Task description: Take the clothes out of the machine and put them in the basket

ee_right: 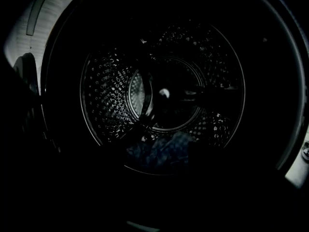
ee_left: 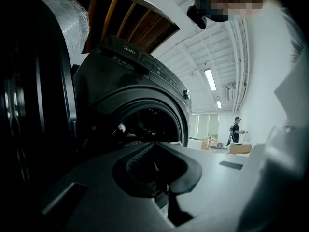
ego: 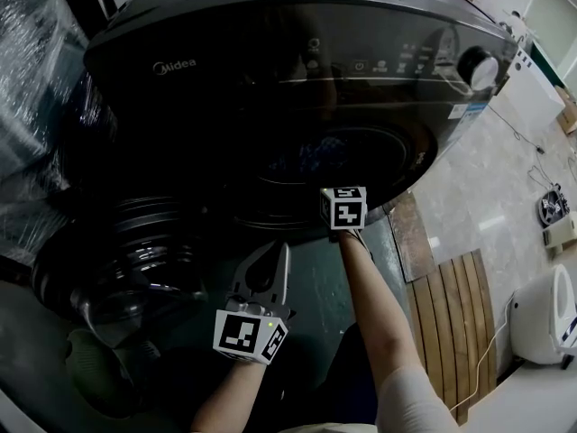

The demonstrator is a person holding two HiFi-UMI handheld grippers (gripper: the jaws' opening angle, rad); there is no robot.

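A dark Midea washing machine (ego: 297,52) fills the head view, its round door (ego: 126,260) swung open to the left. Blue clothes (ee_right: 164,151) lie at the bottom of the steel drum (ee_right: 111,100); a blue patch of them (ego: 311,152) shows in the opening. My right gripper reaches into that opening: its marker cube (ego: 343,207) shows, but its jaws are lost in the dark. My left gripper (ego: 266,255) hangs below the opening in front of the door, jaws together on nothing, pointing up at the machine front (ee_left: 140,105). A dim green shape (ego: 90,368) sits lower left.
Plastic-wrapped goods (ego: 36,79) stand left of the machine. Wooden slats (ego: 460,323) and a white appliance (ego: 550,318) lie on the floor to the right. A person (ee_left: 235,129) stands far off in the room.
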